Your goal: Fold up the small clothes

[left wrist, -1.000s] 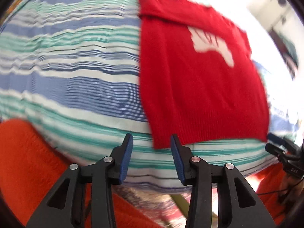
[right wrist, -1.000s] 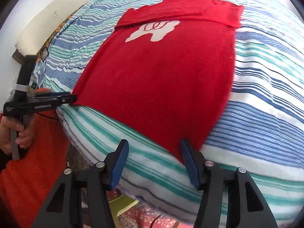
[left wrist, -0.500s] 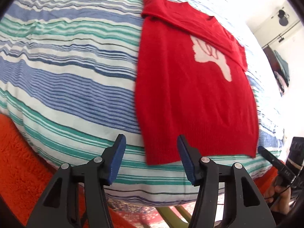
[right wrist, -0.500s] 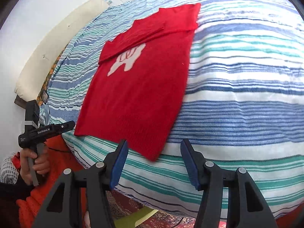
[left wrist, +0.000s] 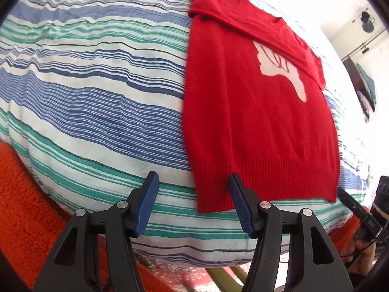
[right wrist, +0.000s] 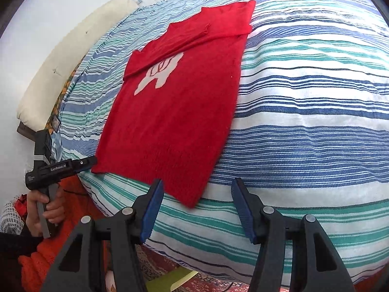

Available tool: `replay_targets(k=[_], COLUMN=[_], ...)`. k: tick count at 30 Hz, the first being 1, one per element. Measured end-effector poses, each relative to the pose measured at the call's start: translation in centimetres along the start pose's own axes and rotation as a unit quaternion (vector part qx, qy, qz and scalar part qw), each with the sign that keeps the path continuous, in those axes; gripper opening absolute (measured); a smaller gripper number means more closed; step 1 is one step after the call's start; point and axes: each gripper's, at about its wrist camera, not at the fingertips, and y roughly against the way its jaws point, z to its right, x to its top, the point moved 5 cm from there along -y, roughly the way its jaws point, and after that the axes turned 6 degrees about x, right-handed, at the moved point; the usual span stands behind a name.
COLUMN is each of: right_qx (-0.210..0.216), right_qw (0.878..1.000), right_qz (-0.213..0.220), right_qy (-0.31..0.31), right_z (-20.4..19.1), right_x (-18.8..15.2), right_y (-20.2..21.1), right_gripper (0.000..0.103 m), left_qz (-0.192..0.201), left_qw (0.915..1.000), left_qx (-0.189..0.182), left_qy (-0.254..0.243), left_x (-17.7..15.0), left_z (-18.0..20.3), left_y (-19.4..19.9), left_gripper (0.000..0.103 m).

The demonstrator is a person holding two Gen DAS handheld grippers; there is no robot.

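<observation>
Sleeves look already tucked on the red sweater [left wrist: 255,121], so the hem corners probably get pinched next by the left gripper [left wrist: 193,200] and right gripper [right wrist: 197,206], both gaping wide with nothing held.

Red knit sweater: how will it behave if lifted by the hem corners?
The red knit sweater lies limp on the striped bedspread, so it will probably drape and sag between grips. The folded sleeves may fall open. The knit likely grips rather than slips.

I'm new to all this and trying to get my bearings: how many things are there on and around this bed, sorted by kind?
Red sweaters: 1 — the red sweater, flat on the bed.
Striped bedspreads: 1 — the striped bedspread.
Claws: 2 — the left claw and the right claw, both open and empty.
Cream cushions: 1 — the cream cushion.
Total: 5
</observation>
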Motion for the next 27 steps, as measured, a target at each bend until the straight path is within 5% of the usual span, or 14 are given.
replay_targets(k=[8, 11, 13, 14, 15, 17, 18, 23, 27], right_qx=[0.039, 0.038, 0.035, 0.043, 0.05, 0.041, 0.028, 0.051, 0.052], right_qw=[0.999, 0.999, 0.999, 0.999, 0.998, 0.998, 0.998, 0.998, 0.997], right_qz=[-0.011, -0.029, -0.034, -0.033, -0.034, -0.049, -0.054, 0.004, 0.052], right_qy=[-0.007, 0.005, 0.004, -0.003, -0.009, -0.006, -0.002, -0.033, -0.031], right_z=[-0.8, -1.4, -1.5, -1.5, -1.5, -1.5, -1.5, -1.7, -2.1], right_x=[-0.1, -0.1, 0.0, 0.2, 0.2, 0.1, -0.1, 1.1, 5.4], right_y=[-0.6, -1.9, -2.5, -2.6, -2.7, -3.1, -3.2, -0.5, 0.5], right_gripper=[0.063, 0.064, 0.064, 0.064, 0.059, 0.011, 0.005, 0.005, 0.005], left_qz=[-0.016, -0.023, -0.033, -0.037, -0.038, -0.03, -0.023, 0.001, 0.022], left_qw=[0.9993, 0.9984, 0.9981, 0.9979, 0.9979, 0.9981, 0.9982, 0.9942, 0.99], left_qx=[-0.002, -0.008, -0.023, -0.029, -0.031, -0.035, -0.038, -0.108, -0.137], left_qy=[-0.034, -0.051, -0.048, -0.045, -0.042, -0.04, -0.04, -0.003, 0.027], left_x=[-0.4, -0.5, -0.7, -0.8, -0.9, -0.9, -0.9, 1.2, 7.3], left_z=[1.5, 2.2, 2.2, 2.1, 2.0, 2.0, 2.0, 2.3, 2.6], left_y=[-1.1, -1.5, -1.7, -1.7, -1.5, -0.7, 0.0, 3.7, 3.9], left_gripper=[0.065, 0.042, 0.011, 0.009, 0.008, 0.006, 0.006, 0.006, 0.006])
